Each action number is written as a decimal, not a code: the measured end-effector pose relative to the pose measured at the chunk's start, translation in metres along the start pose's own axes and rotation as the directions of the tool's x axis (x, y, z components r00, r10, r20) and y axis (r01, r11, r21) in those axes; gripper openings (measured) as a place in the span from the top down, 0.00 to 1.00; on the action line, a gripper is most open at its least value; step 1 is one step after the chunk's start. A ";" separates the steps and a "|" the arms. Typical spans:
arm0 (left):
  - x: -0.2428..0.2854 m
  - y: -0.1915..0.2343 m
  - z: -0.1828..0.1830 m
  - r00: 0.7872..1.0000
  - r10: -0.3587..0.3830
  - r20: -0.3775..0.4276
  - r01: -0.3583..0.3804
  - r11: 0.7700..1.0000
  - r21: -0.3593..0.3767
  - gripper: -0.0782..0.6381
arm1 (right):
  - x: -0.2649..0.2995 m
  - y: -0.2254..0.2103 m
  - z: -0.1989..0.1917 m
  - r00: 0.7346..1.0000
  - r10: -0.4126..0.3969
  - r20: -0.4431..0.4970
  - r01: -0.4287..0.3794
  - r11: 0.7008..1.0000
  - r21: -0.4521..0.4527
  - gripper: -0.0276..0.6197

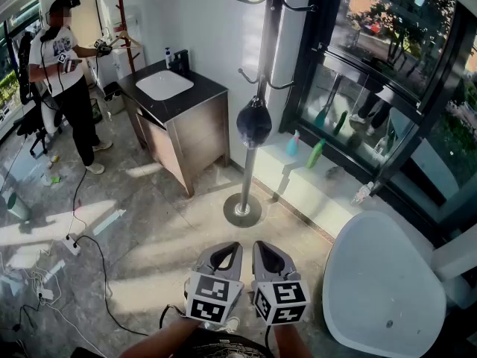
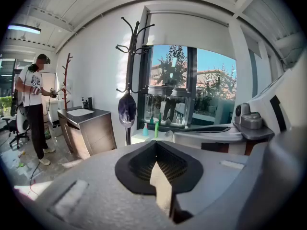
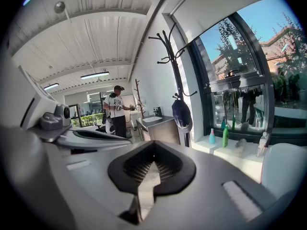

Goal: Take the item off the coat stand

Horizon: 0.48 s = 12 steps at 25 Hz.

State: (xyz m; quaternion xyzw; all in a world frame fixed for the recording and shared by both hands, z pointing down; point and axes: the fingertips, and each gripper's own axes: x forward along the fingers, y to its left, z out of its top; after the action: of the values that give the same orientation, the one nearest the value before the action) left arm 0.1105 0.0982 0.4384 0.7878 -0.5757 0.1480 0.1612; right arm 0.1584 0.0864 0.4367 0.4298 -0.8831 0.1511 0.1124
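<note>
A dark cap (image 1: 254,121) hangs low on the black coat stand (image 1: 246,192), whose round base rests on the floor ahead of me. Both grippers are held side by side close to my body, well short of the stand. My left gripper (image 1: 226,250) is shut with nothing in it, and so is my right gripper (image 1: 266,250). In the left gripper view the cap (image 2: 127,110) hangs on the stand (image 2: 130,75), beyond the shut gripper (image 2: 155,145). The right gripper view shows the cap (image 3: 182,115) on the stand (image 3: 174,66), past the shut gripper (image 3: 153,146).
A dark cabinet with a white sink (image 1: 175,99) stands left of the stand. A person (image 1: 63,66) works at a wooden coat stand (image 1: 127,21) at the far left. A white round table (image 1: 380,289) is at the right. Bottles (image 1: 315,154) line the window sill. Cables and a power strip (image 1: 72,245) lie on the floor.
</note>
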 end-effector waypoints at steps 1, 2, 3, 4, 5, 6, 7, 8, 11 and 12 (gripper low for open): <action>0.002 0.002 0.000 1.000 -0.003 -0.004 0.003 1.000 -0.004 0.89 | 0.002 0.000 0.000 1.000 -0.001 0.001 0.001 1.000 0.000 0.95; 0.004 0.003 -0.001 1.000 -0.007 -0.008 0.007 1.000 -0.008 0.89 | 0.004 0.000 0.001 1.000 -0.002 0.002 0.002 1.000 -0.001 0.95; 0.006 0.005 -0.001 1.000 -0.010 -0.012 0.010 1.000 -0.012 0.89 | 0.006 -0.001 0.001 1.000 -0.005 0.003 0.005 1.000 -0.003 0.95; 0.009 0.007 -0.002 1.000 -0.013 -0.016 0.013 1.000 -0.016 0.89 | 0.009 -0.002 0.002 1.000 -0.008 0.004 0.008 1.000 -0.007 0.95; 0.012 0.009 -0.002 1.000 -0.016 -0.020 0.015 1.000 -0.020 0.89 | 0.012 -0.003 0.003 1.000 -0.013 0.004 0.013 1.000 -0.010 0.95; 0.015 0.011 -0.002 1.000 -0.019 -0.023 0.019 1.000 -0.023 0.89 | 0.014 -0.006 0.003 1.000 -0.018 0.003 0.018 1.000 -0.012 0.95; 0.018 0.013 -0.003 0.999 -0.023 -0.027 0.022 0.999 -0.025 0.89 | 0.018 -0.008 0.003 1.000 -0.023 0.001 0.023 1.000 -0.012 0.95; 0.022 0.015 -0.003 0.999 -0.027 -0.031 0.026 0.999 -0.027 0.89 | 0.021 -0.010 0.003 1.000 -0.028 -0.003 0.028 1.000 -0.011 0.95; 0.035 0.026 -0.002 0.998 -0.041 -0.038 0.040 0.999 -0.034 0.89 | 0.036 -0.013 0.006 0.999 -0.039 -0.010 0.039 0.999 -0.013 0.95; 0.040 0.031 0.000 0.998 -0.045 -0.039 0.044 0.998 -0.036 0.89 | 0.042 -0.014 0.008 0.999 -0.042 -0.010 0.042 0.999 -0.013 0.95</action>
State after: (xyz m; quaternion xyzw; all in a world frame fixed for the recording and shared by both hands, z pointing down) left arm 0.0925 0.0553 0.4575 0.7944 -0.5572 0.1500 0.1896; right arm 0.1436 0.0448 0.4460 0.4468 -0.8742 0.1452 0.1229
